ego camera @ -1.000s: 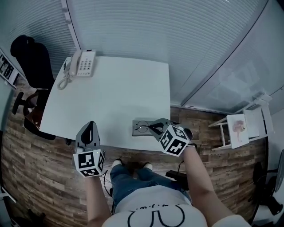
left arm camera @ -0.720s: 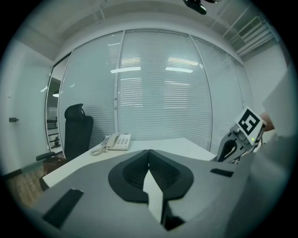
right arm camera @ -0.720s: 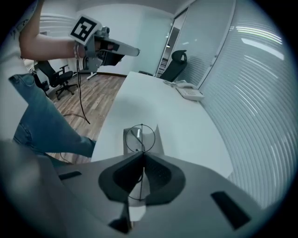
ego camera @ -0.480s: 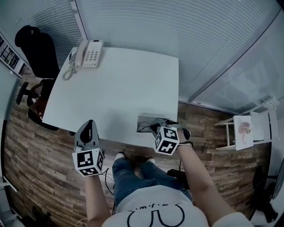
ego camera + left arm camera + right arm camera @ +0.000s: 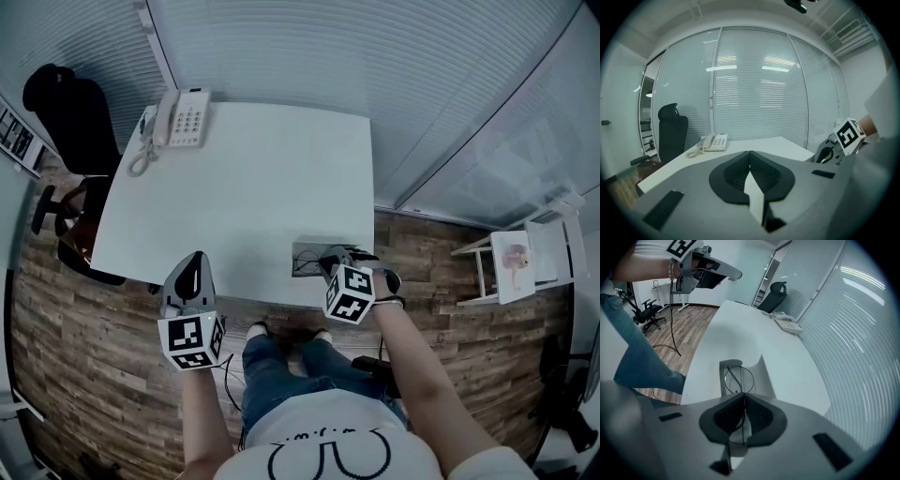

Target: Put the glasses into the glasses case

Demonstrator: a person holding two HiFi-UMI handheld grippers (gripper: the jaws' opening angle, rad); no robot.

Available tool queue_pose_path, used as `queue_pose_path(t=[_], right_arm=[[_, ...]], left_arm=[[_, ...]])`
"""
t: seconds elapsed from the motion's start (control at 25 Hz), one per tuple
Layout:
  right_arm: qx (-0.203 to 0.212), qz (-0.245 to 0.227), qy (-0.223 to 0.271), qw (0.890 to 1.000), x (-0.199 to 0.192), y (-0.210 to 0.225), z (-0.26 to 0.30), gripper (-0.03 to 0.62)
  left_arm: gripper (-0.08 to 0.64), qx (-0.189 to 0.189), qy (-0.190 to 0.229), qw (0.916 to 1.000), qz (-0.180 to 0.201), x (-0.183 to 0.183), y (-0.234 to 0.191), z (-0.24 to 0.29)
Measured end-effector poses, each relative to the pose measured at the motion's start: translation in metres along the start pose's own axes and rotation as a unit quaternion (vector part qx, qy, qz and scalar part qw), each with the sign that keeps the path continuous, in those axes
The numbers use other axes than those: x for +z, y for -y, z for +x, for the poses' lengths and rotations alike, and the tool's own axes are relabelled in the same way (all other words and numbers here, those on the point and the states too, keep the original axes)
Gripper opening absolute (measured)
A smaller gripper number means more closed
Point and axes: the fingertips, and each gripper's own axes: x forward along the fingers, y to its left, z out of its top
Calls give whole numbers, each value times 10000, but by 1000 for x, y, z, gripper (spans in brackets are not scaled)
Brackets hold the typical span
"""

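Observation:
The grey glasses case [image 5: 302, 253] lies open at the near edge of the white table [image 5: 244, 187]. My right gripper [image 5: 327, 267] points steeply down over it, shut on the thin round wire-rimmed glasses [image 5: 739, 378]. In the right gripper view one lens hangs just above the case [image 5: 763, 377], and the wire frame is pinched between the pads at my right gripper [image 5: 742, 398]. I cannot tell whether the glasses touch the case. My left gripper [image 5: 194, 264] hovers off the table's near left edge, its jaws shut with nothing in them [image 5: 750, 155].
A desk phone [image 5: 183, 119] sits at the far left corner of the table. A black office chair [image 5: 66, 112] stands to the left. A small white rack [image 5: 525, 262] stands on the wooden floor to the right. The person's legs [image 5: 281, 361] are below the near edge.
My right gripper has sunk with the glasses down onto the open case. The left gripper has stayed where it was.

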Motion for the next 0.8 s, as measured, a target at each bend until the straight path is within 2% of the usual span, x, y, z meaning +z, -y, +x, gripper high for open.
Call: queue_pose_path(t=[0.16,0.28,0.32,0.44,0.52,0.6,0.68,0.8], right_arm=[[-55,182,9,9998,7,-5,-4,26],[-88,279,-98,9995,7,-8,-10,106],[-134,340,-131,9992,7,-8,-14,115],[-429,757,-97,9962,8,-1,-34,126],[-733,1172,23,9904,12,6,-54,127],[-1080,1635,201,9804,18,14,-76,126],[-1478,2109,425,9653,23,21,-101,116],[-2142,2794,867,9320,29,29,-141,95]], left_arm=[[17,-168,8,9999,1,0,-3,0],[17,-337,3,9994,-1,-2,-6,2],[17,-406,8,9992,2,-2,-7,3],[17,-660,64,9978,36,1,-7,7],[17,-853,111,9963,84,4,-7,9],[17,-1055,157,9942,142,8,-7,12],[17,-1292,222,9911,215,14,-5,14],[17,-1672,351,9847,331,24,-1,19]])
